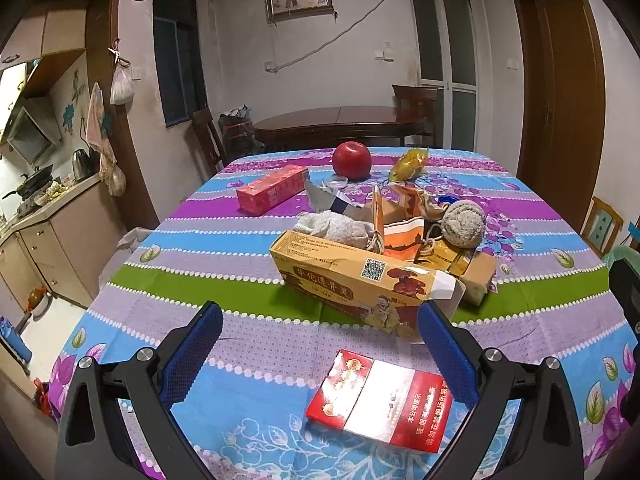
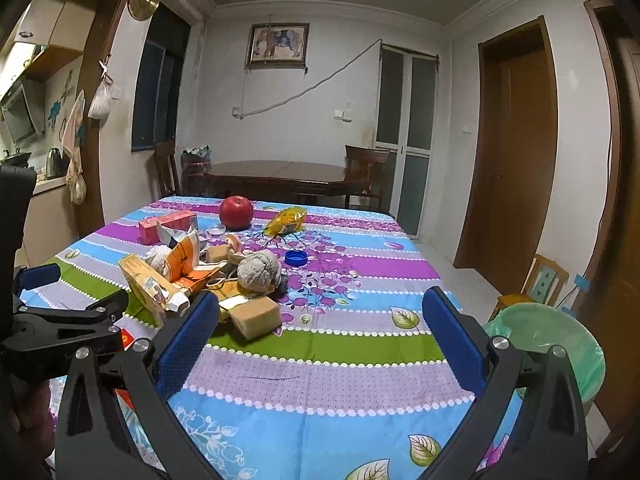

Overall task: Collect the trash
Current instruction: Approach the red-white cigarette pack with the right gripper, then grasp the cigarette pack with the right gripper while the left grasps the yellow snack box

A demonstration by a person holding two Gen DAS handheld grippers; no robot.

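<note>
Your left gripper hangs over the near edge of the table, its two blue fingers spread wide and holding nothing. One red-and-white cigarette pack lies flat on the tablecloth in the lower middle of the left view, between the fingers and nearer the right-hand one, not touching either.

Just beyond it, in the middle of that view, sits the heap of trash: one long yellow carton with a torn open end, one orange paper packet standing behind it, one white crumpled cloth, one grey fuzzy ball and one tan block.

Farther back you see one pink box at centre left, one red apple, one yellow wrapper and one blue bottle cap.

Your right gripper is likewise wide open and empty, above bare cloth. One green-lined bin stands beside the table at the right edge of the right view.
</note>
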